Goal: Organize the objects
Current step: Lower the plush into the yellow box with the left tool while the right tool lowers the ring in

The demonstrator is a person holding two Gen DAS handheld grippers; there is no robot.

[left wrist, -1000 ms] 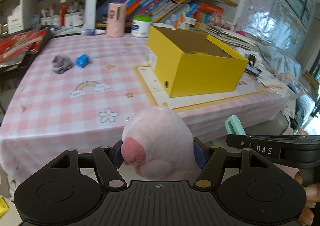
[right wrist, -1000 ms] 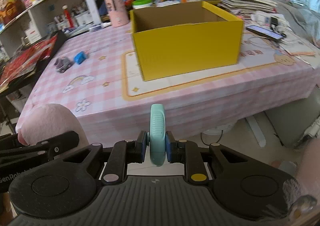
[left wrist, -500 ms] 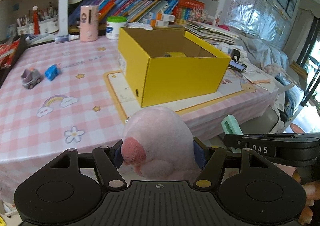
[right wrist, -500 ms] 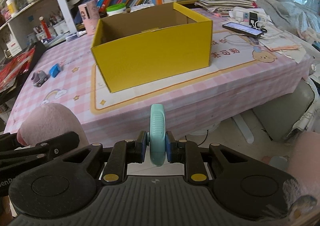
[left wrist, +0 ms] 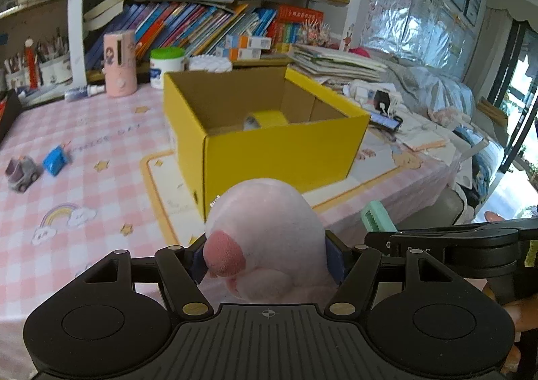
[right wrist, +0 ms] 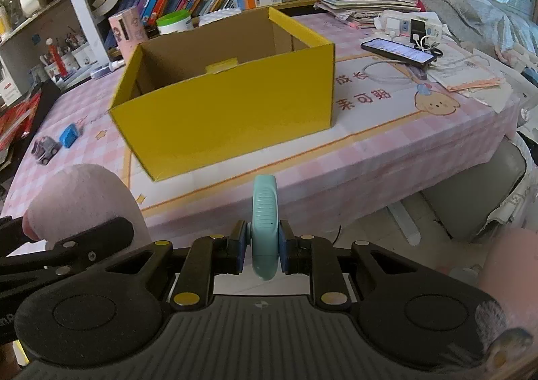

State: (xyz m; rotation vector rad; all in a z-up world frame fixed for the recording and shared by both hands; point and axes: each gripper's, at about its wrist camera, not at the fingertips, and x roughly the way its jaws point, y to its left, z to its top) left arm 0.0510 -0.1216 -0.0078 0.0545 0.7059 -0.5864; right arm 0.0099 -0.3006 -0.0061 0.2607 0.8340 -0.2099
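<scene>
My left gripper [left wrist: 267, 259] is shut on a pink plush toy [left wrist: 269, 239], held in the air before the table's front edge. My right gripper [right wrist: 264, 245] is shut on a mint green clip-like object [right wrist: 265, 222], also short of the table. An open yellow cardboard box [left wrist: 279, 158] stands on the pink checked table [left wrist: 84, 185]; it also shows in the right wrist view [right wrist: 228, 111]. A yellow tape roll [left wrist: 267, 119] lies inside it. The plush toy [right wrist: 84, 202] appears at the left of the right wrist view.
A grey toy car [left wrist: 22, 173] and a blue toy [left wrist: 55, 163] lie on the table's left. A pink cylinder [left wrist: 119, 64] and a green-lidded jar [left wrist: 167, 67] stand behind the box. A phone [right wrist: 398, 50], papers and bookshelves are at right and back.
Both grippers have moved up and rightward toward the yellow box, which now looms larger and shows its inside. Each keeps its hold.
</scene>
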